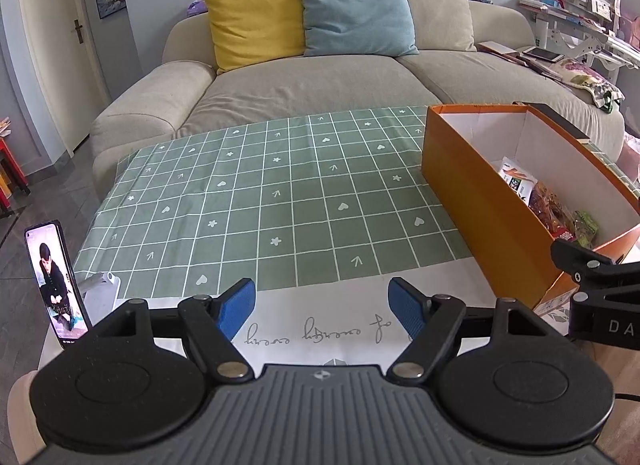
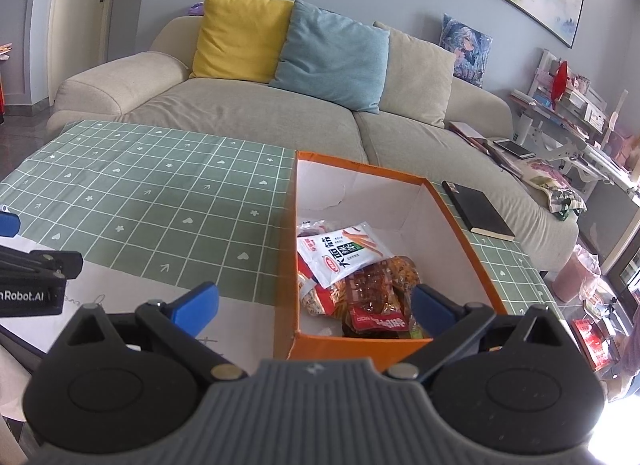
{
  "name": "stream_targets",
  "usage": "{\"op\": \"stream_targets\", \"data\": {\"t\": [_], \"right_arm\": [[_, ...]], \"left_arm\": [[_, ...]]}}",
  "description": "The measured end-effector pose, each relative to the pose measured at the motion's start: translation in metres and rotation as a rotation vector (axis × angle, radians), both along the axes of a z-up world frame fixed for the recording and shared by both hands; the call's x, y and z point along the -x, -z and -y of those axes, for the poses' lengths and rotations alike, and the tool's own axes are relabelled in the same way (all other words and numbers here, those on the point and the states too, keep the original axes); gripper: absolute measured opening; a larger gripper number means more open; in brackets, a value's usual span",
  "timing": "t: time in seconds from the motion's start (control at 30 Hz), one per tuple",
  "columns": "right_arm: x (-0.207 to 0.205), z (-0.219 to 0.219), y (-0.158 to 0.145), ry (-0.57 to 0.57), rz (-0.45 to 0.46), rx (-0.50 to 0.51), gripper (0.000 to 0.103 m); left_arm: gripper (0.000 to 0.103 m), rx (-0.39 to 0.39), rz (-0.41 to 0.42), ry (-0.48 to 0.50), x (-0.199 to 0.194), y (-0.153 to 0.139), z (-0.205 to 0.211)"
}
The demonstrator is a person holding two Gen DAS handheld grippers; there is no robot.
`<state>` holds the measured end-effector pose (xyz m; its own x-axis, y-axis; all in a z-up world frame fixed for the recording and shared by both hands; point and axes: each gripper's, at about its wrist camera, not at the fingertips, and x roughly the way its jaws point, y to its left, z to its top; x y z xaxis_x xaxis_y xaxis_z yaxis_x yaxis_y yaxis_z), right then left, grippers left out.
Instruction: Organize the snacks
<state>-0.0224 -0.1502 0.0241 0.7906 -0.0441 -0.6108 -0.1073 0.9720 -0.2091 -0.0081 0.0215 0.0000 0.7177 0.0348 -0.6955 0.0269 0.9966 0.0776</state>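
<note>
Several snacks boxed, beyond right gripper

Bright, even daylight in both fisheye views, sharp at centre and bent at the edges.

Light comes from the lower right of the right wrist view, where the frame blows out to white glare past the gripper housing. The sofa and the green checked tablecloth are softly lit, with only faint shadows beside the orange box. Glossy snack packets catch small highlights. Straight lines such as the door frame at upper left bow outward, the corners darken to black, and the nearby black gripper bodies look slightly soft.
</note>
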Motion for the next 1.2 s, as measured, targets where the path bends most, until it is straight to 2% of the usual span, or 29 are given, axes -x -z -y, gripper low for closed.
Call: {"op": "stream_targets", "data": {"t": [0.27, 1.2], "right_arm": [[-0.0001, -0.0011, 0.0004, -0.001, 0.000, 0.000, 0.099], [0.0004, -0.0037, 0.0029, -0.003, -0.004, 0.002, 0.099]], "left_arm": [[0.089, 0.015, 0.032, -0.014, 0.0005, -0.0039, -0.0017], [0.089, 0.017, 0.055, -0.034, 0.0026, -0.0072, -0.0049]]}}
